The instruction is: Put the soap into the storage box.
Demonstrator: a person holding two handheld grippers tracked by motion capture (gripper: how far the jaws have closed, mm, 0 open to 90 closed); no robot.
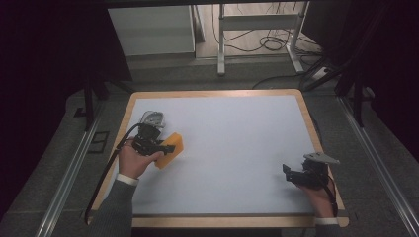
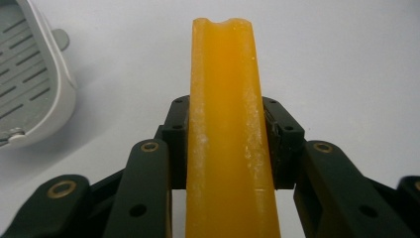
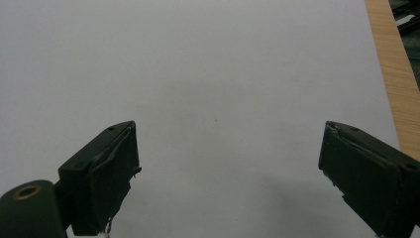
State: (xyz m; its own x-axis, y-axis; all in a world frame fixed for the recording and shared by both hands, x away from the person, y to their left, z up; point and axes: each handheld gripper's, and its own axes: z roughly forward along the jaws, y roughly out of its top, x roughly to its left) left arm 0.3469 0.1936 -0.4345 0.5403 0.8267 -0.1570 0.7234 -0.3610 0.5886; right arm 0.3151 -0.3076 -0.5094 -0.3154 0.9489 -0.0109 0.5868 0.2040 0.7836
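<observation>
We hold orange block (image 2: 225, 129) edge-on in left gripper (image 2: 225, 148), jaws clamped on both flat faces, over table (image 1: 237, 148) left side, near grey slotted dish (image 2: 29, 84). We judge block light, waxy, maybe slippery; broad faces suit grip. Right gripper (image 3: 228, 173) wide open, empty, near right edge.

This looks like a lab or test room, not a home. A white-topped table (image 1: 222, 148) with a wooden rim sits between metal rails (image 1: 69, 173) on grey carpet. Dark curtains (image 1: 44, 59) close off both sides. Beyond the table, loose cables (image 1: 269, 42) coil on the floor under a metal frame (image 1: 257, 22).
</observation>
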